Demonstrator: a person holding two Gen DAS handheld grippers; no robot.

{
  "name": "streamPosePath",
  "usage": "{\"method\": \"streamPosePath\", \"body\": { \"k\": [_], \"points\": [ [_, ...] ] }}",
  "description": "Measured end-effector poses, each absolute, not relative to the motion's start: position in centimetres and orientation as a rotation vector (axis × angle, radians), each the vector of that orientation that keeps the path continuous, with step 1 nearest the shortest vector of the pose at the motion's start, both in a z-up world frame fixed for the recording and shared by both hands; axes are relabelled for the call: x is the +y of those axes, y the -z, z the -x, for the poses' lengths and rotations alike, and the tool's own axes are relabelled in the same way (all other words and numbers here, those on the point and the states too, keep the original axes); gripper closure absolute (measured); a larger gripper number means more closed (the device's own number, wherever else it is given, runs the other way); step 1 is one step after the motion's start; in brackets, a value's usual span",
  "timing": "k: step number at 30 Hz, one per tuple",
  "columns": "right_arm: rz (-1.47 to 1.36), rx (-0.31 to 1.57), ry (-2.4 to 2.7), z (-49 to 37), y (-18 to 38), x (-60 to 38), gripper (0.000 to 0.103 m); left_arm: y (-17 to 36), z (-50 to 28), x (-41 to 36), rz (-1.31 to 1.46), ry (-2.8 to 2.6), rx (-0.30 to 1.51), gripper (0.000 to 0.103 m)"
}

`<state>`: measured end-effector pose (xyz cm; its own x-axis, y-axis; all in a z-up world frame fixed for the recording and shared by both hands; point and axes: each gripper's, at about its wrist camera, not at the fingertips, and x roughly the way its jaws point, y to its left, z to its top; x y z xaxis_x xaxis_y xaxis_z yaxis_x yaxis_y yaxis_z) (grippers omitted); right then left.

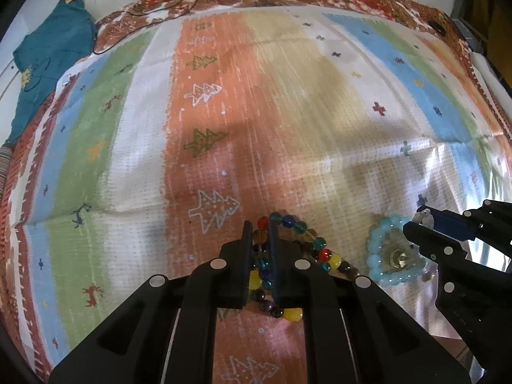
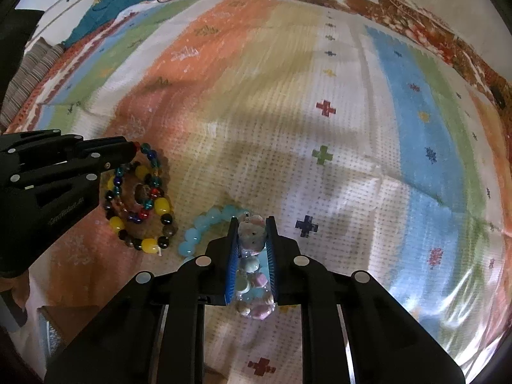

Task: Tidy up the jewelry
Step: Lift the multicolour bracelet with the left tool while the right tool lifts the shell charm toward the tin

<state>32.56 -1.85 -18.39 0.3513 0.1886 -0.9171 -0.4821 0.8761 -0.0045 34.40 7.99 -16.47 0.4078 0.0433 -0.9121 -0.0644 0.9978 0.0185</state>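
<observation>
My left gripper [image 1: 260, 225] is shut on a multicoloured bead bracelet [image 1: 323, 253] that lies in a small pile with a yellow-and-black bead bracelet [image 2: 140, 211] on the striped cloth. My right gripper [image 2: 252, 220] is shut on a pale pink-and-white stone bracelet [image 2: 252, 246]. A light blue bead bracelet [image 1: 382, 249] lies just left of and under the right gripper, with a small gold-coloured piece [image 1: 398, 257] inside its ring. The right gripper shows at the right of the left wrist view [image 1: 419, 222]; the left gripper shows at the left of the right wrist view [image 2: 128, 153].
A striped, patterned cloth [image 1: 288, 112] covers the surface. A teal garment [image 1: 48, 54] lies at the far left corner. A thin dark cord [image 1: 179, 3] runs along the far edge. A shiny plastic sheet [image 2: 448, 272] covers the cloth at the right.
</observation>
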Motion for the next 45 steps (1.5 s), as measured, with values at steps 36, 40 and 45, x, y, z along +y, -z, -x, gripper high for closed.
{"method": "streamPosePath", "body": {
  "k": [36, 40, 45],
  "points": [
    [0.242, 0.984, -0.409, -25.1, 12.1, -4.7, 0.086, 6.7, -26.1, 8.0, 0.106, -0.102, 1.0, 0.094],
    [0.231, 0.962, -0.424, -24.1, 11.3, -4.8, 0.086, 6.0, -25.3, 7.7, 0.114, -0.094, 0.987, 0.094],
    [0.222, 0.94, -0.445, -23.0, 10.3, -4.9, 0.086, 5.3, -24.2, 6.8, 0.099, -0.079, 0.977, 0.094]
  ]
}}
